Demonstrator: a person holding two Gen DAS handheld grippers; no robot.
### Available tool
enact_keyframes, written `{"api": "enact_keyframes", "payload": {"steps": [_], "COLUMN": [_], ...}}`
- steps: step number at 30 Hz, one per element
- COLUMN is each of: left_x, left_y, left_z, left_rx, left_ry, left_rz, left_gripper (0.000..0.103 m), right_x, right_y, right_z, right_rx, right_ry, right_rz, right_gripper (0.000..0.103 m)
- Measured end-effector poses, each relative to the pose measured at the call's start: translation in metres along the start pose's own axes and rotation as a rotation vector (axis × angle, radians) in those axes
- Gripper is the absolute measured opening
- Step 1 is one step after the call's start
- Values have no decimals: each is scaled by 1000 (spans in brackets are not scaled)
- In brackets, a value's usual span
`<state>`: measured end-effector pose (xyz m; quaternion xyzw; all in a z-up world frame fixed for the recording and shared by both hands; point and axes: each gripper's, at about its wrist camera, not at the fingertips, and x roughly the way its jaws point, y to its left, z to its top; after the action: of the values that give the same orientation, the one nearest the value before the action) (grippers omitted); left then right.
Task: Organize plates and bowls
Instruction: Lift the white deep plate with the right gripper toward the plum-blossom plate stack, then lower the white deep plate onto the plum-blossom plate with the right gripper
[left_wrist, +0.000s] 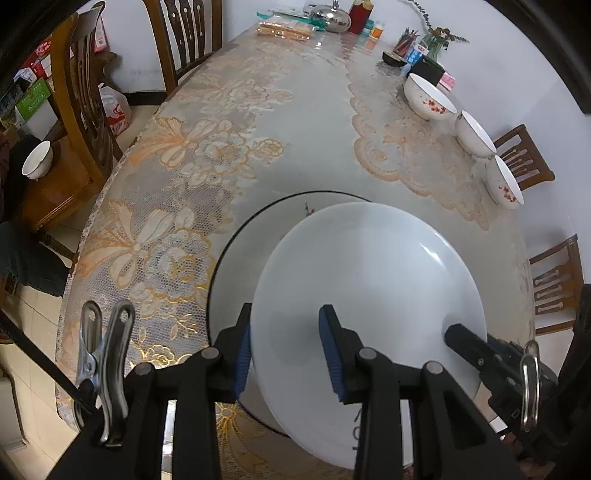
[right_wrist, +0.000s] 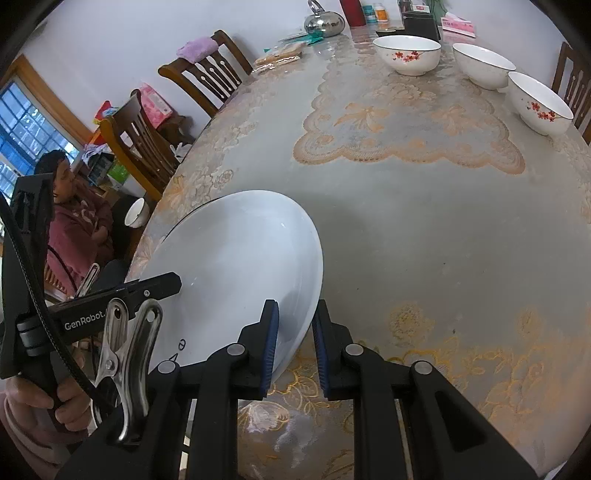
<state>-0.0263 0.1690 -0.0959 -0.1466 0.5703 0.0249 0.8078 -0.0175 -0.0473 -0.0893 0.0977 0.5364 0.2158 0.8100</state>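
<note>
On the lace-covered table (right_wrist: 424, 221), a plain white plate (left_wrist: 369, 280) sits tilted over a black-rimmed plate (left_wrist: 236, 254); stacking plates looks underway. The right gripper (right_wrist: 293, 343) straddles its rim, jaws narrowly apart, grip unclear. The left gripper (left_wrist: 284, 350) gapes wide, empty. Next: lower it flat, then gather 3 bowls (right_wrist: 406, 55).

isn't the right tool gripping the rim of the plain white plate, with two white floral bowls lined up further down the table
Not quite: there are three white floral bowls, not two, as the right wrist view shows. The rest holds: the right tool grips the rim of the plain white plate.
</note>
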Motion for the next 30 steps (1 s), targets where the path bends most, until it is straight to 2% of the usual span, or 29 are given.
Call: {"api": "enact_keyframes", "payload": {"steps": [13, 21, 30], "left_x": [7, 6, 7], "left_y": [12, 19, 21], "left_z": [0, 4, 7], "left_rx": [34, 25, 19], "left_ry": [13, 22, 38], "left_rz": [-19, -60, -72], "left_gripper": [35, 35, 35], "right_x": [13, 16, 7], "right_y": [7, 12, -5], "right_z": [-3, -4, -10], "right_rx": [51, 65, 156], "right_ry": [17, 4, 9], "right_rz": [-34, -75, -30], "right_gripper": [19, 19, 20]}}
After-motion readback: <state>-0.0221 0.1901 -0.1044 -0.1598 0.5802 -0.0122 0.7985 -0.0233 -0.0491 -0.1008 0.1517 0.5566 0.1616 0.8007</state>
